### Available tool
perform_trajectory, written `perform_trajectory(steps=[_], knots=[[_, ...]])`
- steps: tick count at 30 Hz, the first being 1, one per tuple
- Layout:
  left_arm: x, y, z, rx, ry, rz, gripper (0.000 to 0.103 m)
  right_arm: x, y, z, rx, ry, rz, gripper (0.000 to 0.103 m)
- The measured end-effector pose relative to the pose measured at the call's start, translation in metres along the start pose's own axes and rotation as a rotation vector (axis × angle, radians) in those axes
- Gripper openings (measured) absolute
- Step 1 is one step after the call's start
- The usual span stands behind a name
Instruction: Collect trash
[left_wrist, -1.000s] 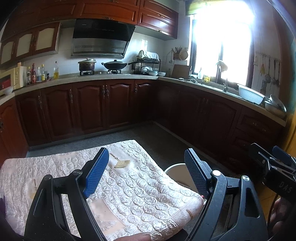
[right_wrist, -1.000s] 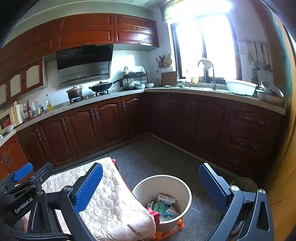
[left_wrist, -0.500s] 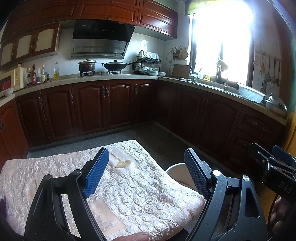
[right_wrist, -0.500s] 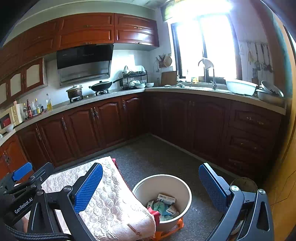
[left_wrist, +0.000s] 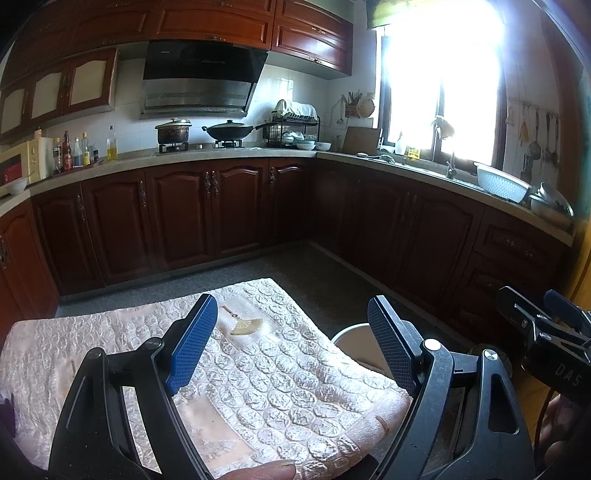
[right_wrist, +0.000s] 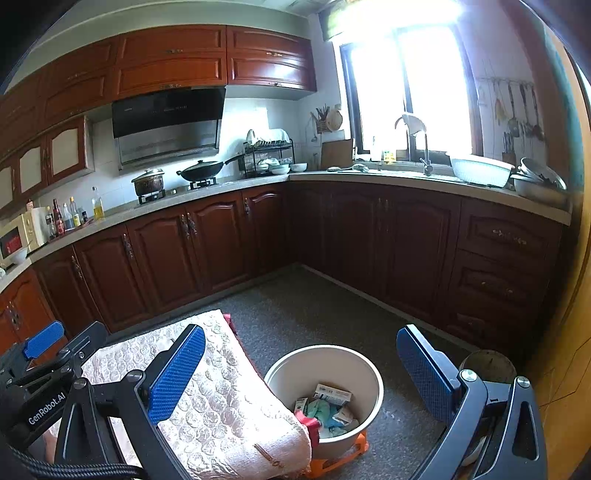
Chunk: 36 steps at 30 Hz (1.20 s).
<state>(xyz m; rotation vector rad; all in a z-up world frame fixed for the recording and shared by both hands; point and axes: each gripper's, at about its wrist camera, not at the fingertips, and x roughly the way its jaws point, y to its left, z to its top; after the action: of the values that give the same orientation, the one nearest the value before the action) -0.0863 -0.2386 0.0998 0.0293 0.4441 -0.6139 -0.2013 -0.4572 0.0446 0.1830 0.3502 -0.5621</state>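
Both the left gripper (left_wrist: 288, 343) and right gripper (right_wrist: 301, 376) hang spread wide, holding nothing. Trash (right_wrist: 327, 408) inside the bin (right_wrist: 364, 363) looks light, crumpled and soft; pinch any folded edge.

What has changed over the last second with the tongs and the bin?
Nothing visibly changed. The left tongs and right tongs stay open and empty over the quilted cloth, and the white bin still holds the same trash.
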Motion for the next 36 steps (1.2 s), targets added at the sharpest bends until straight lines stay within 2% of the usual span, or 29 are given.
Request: perform_trajectory(steps=[36], knots=[[0.0055, 0.0018, 0.0072, 0.000, 0.009, 0.037, 0.083, 0.0069, -0.0030, 0.0002, 0.013, 0.024, 0.018, 0.103]])
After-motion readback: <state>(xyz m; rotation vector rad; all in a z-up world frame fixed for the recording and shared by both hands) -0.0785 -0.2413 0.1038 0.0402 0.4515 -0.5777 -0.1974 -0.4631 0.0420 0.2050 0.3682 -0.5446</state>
